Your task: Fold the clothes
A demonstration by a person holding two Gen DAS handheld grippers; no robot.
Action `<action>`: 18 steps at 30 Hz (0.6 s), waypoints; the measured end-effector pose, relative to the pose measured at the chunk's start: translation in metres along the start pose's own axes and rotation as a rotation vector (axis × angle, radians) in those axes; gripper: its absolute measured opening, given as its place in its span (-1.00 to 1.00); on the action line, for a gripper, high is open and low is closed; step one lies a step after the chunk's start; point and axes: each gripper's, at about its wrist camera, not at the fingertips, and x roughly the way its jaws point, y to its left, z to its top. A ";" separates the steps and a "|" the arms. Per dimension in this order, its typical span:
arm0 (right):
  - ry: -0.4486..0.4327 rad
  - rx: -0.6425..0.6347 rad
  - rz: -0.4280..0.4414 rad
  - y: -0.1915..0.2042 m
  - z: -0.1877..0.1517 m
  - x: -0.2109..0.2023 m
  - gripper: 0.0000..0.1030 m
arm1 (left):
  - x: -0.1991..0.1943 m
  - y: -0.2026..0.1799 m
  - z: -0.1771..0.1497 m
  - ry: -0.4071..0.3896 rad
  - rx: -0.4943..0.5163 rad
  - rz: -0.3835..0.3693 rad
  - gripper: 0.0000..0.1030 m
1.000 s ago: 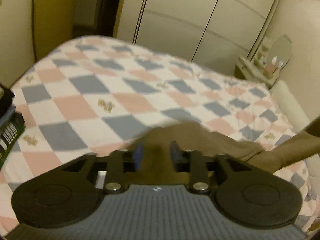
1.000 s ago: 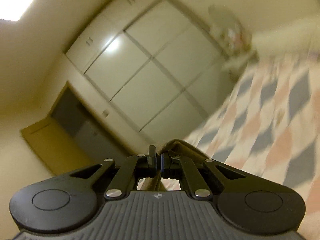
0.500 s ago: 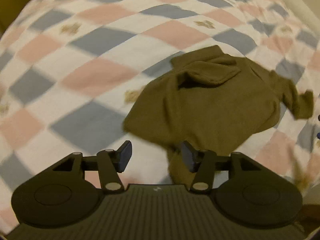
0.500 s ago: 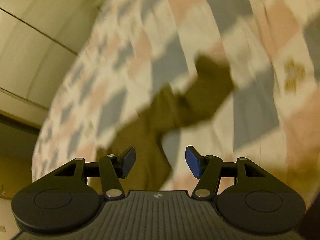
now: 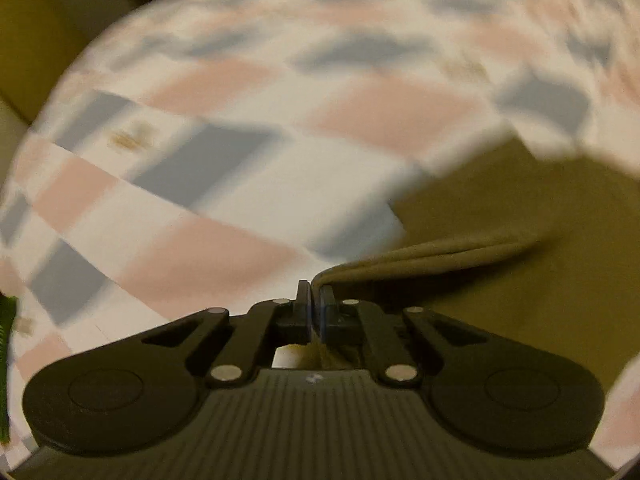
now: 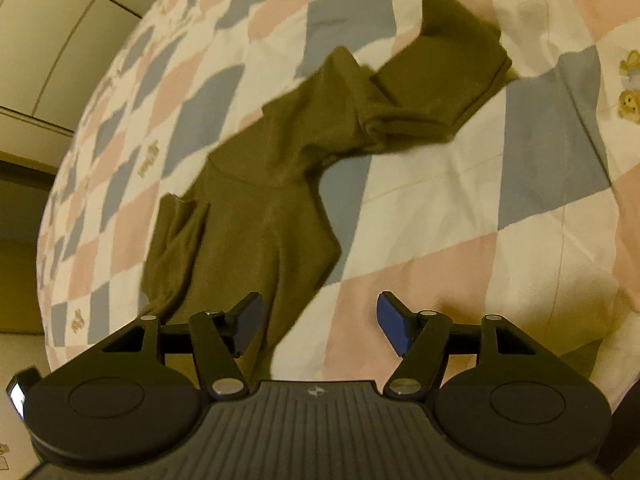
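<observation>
An olive-green garment (image 6: 280, 168) lies crumpled on the checked bedspread (image 6: 460, 208) in the right wrist view, one sleeve (image 6: 436, 76) reaching up to the right. My right gripper (image 6: 318, 322) is open and empty, just above the garment's near edge. In the blurred left wrist view my left gripper (image 5: 316, 312) is shut on an edge of the garment (image 5: 520, 248), whose cloth stretches away to the right over the bedspread (image 5: 208, 184).
White wardrobe doors (image 6: 60, 20) stand beyond the far edge of the bed. The bed's left edge shows in the left wrist view, with a dark green object (image 5: 6, 336) at the frame's left margin.
My left gripper was open above the garment and is now shut on its edge. My right gripper stays open and has come lower over the garment. The garment lies more stretched out.
</observation>
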 end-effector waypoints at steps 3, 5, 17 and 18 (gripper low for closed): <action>-0.011 0.007 -0.006 -0.002 0.007 0.000 0.27 | -0.029 0.068 0.030 -0.140 -0.107 0.071 -0.93; -0.019 0.005 -0.011 0.001 0.013 0.003 0.27 | -0.044 0.108 0.048 -0.218 -0.168 0.049 -0.90; 0.045 -0.089 0.012 0.026 0.010 0.040 0.27 | 0.011 0.136 -0.070 0.255 -0.466 -0.062 0.17; 0.060 -0.095 0.014 0.026 0.007 0.044 0.27 | 0.004 0.123 -0.087 0.279 -0.499 -0.152 0.18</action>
